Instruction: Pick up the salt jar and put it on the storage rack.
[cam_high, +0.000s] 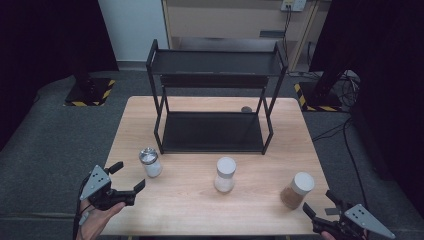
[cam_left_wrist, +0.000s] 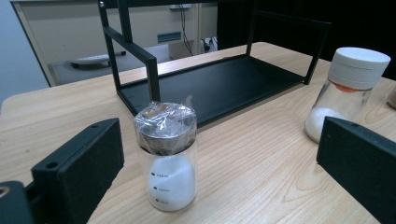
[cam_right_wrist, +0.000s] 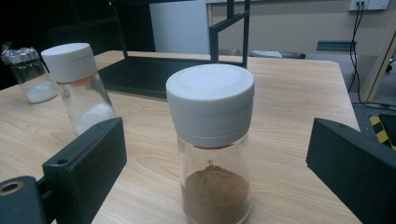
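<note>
**A:** What have I got in front of me?

**B:** Largest first: the wooden table (cam_high: 200, 200), with the black two-tier rack (cam_high: 215, 100) standing at its far middle. Three jars stand upright in a row near me. The foil-capped jar of white powder (cam_high: 150, 162) is at the left, the white-lidded jar of white grains (cam_high: 225, 174) is in the middle, and the jar of brown powder (cam_high: 298, 190) is at the right.

**A:** And the claws?

**B:** My left gripper (cam_high: 127, 180) is released, jaws spread wide, holding nothing. The foil-capped jar lies just beyond it, up and to the right, and in the left gripper view that jar (cam_left_wrist: 167, 156) stands between the jaws, nearer the left one. My right gripper (cam_high: 320, 207) is likewise spread and empty. The brown jar (cam_right_wrist: 212, 140) is centred in its gap, near but not touching.

**A:** Which hand goes where?

**B:** I'd say each takes its own jar, axis vertical, approached straight ahead. The middle jar is well apart from both.
</note>
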